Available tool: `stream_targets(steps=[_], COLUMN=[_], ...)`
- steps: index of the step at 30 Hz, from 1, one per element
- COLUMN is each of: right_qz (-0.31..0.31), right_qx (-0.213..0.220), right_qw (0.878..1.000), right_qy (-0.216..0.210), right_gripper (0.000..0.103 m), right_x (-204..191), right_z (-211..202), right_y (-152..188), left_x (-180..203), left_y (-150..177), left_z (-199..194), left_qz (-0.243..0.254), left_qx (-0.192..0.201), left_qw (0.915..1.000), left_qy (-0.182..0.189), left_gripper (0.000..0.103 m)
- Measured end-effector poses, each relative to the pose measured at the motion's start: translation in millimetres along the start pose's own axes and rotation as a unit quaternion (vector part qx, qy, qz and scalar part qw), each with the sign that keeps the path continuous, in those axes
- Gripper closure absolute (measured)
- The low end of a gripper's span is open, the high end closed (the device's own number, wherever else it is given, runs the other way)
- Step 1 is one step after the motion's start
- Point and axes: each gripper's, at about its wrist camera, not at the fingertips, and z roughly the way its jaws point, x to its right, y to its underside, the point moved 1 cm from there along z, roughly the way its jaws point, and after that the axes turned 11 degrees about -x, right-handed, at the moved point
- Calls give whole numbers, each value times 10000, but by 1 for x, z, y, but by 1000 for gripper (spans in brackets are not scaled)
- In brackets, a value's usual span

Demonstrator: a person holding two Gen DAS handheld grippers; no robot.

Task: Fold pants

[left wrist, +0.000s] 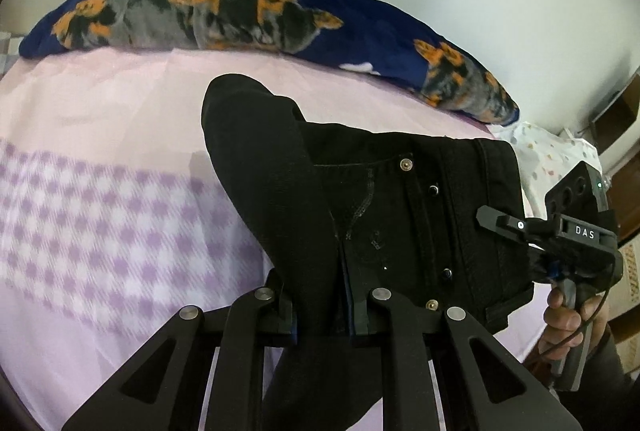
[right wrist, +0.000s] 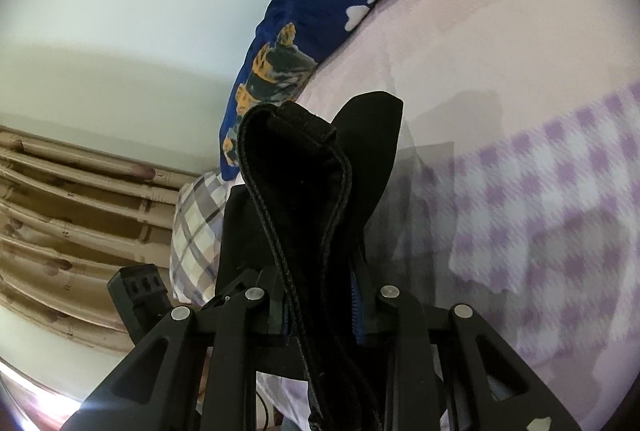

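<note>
Black pants (left wrist: 384,207) hang in the air above a bed, held by both grippers. My left gripper (left wrist: 322,315) is shut on the pants at the seam below the fly; rivets and the waistband show to the right. In the left wrist view my right gripper (left wrist: 520,231) grips the waistband edge at the right, held by a hand. In the right wrist view my right gripper (right wrist: 320,311) is shut on a folded band of the black pants (right wrist: 304,191), which rises between the fingers. The left gripper body shows at lower left there.
The bed has a pink sheet with a purple checked band (left wrist: 92,223). A dark blue blanket with orange and grey print (left wrist: 248,15) lies along the far edge by the wall. A checked pillow (right wrist: 196,227) and brown curtains (right wrist: 72,215) are at the side.
</note>
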Motion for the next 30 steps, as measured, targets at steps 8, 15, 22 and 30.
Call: stream_targets(steps=[8, 15, 22, 30], right_qz=[-46, -45, -363, -511], right_qx=[32, 234, 381, 449], right_qw=[10000, 9970, 9794, 9693], right_qy=[58, 735, 1952, 2365], right_gripper=[81, 80, 51, 40], right_x=[-6, 7, 11, 10], right_z=[14, 27, 32, 26], right_y=[-44, -59, -47, -21], left_x=[-14, -29, -55, -40], left_y=[-43, -60, -45, -28], left_z=[9, 31, 59, 57], left_qz=[78, -24, -379, -210], left_qx=[111, 192, -13, 82], left_qw=[9998, 9991, 9959, 9902], left_qy=[-159, -380, -817, -1377], left_gripper=[87, 86, 59, 50])
